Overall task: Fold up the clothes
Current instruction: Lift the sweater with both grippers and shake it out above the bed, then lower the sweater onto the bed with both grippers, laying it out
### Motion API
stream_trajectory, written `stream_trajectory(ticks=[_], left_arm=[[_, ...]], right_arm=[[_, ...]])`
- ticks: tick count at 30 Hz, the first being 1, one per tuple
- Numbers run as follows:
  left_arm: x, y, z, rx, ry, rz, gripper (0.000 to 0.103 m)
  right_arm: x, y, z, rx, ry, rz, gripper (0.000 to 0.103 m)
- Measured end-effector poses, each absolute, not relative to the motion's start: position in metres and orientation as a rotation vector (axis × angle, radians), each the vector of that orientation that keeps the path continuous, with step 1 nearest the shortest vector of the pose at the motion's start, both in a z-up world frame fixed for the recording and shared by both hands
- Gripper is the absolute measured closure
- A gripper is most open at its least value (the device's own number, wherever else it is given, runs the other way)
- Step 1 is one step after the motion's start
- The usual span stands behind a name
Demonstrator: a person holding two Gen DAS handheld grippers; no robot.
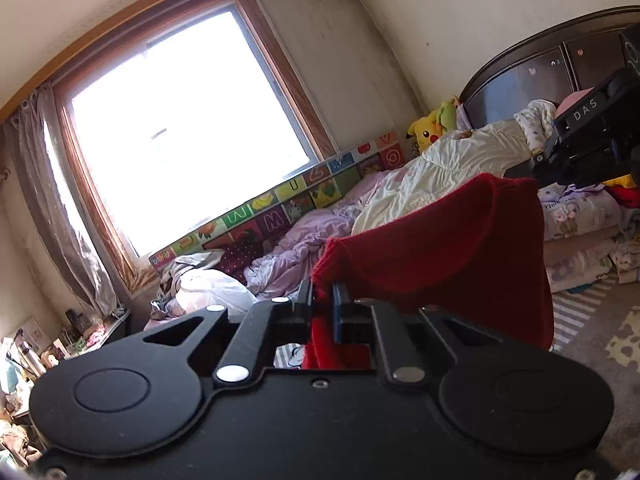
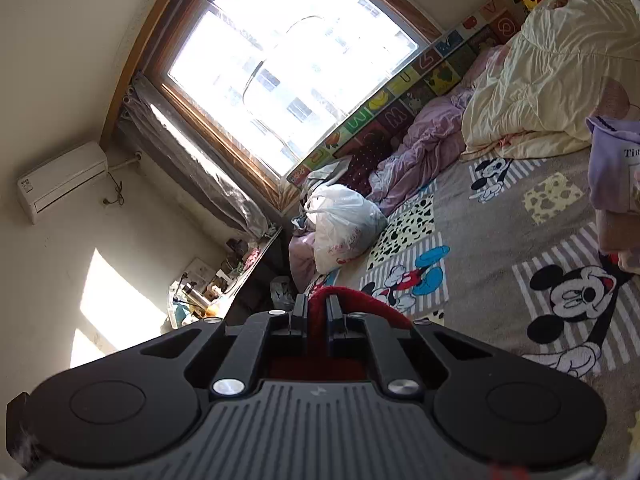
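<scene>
Bedroom w/ a big bright window (image 1: 188, 128), wood frame, curtain (image 1: 60, 216) bunched at its left side. Left gripper (image 1: 322, 294) clenched on an edge of the red knit garment (image 1: 452, 248); cloth hangs in the air, stretched up & rightward toward the right gripper (image 2: 318, 306), which is pinched tight on another red edge of it. In left wrist view the right tool's black body shows at upper right, marked "DAS". Below: bed (image 2: 500, 220) covered by a grey cartoon-mouse blanket, w/ a cream quilt (image 2: 560, 64) & lilac bedding (image 2: 424, 140) heaped toward the window side. Alphabet foam mat (image 1: 288, 200) stands along the sill, yellow plush toy (image 1: 426, 130) by the dark headboard (image 1: 532, 68). White plastic bag (image 2: 344, 224) at the bed's end, cluttered desk (image 2: 224, 280) near it, AC unit (image 2: 62, 182) on the wall.
</scene>
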State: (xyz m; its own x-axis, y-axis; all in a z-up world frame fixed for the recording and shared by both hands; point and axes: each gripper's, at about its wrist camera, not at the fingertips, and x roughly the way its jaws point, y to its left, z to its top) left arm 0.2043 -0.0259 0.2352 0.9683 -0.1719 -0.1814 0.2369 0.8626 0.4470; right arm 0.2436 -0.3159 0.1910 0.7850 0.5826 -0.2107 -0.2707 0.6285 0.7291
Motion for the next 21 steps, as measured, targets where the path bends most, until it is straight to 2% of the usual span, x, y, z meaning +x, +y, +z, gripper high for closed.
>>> stream_trajectory(ticks=[4, 14, 18, 21], left_arm=[[0.2, -0.028, 0.21, 0.578, 0.108, -0.227, 0.095], [0.117, -0.038, 0.012, 0.759, 0.369, -0.409, 0.095], [0.074, -0.039, -0.024, 0.765, 0.411, -0.443, 0.095], [0.053, -0.037, -0.035, 0.759, 0.435, -0.441, 0.096]], right_arm=[[0.235, -0.317, 0.142, 0.727, 0.49, 0.486, 0.093], [0.197, -0.324, 0.007, 0.734, 0.589, 0.415, 0.093], [0.149, -0.329, -0.055, 0.801, 0.646, 0.375, 0.093], [0.121, -0.326, -0.073, 0.813, 0.659, 0.375, 0.093]])
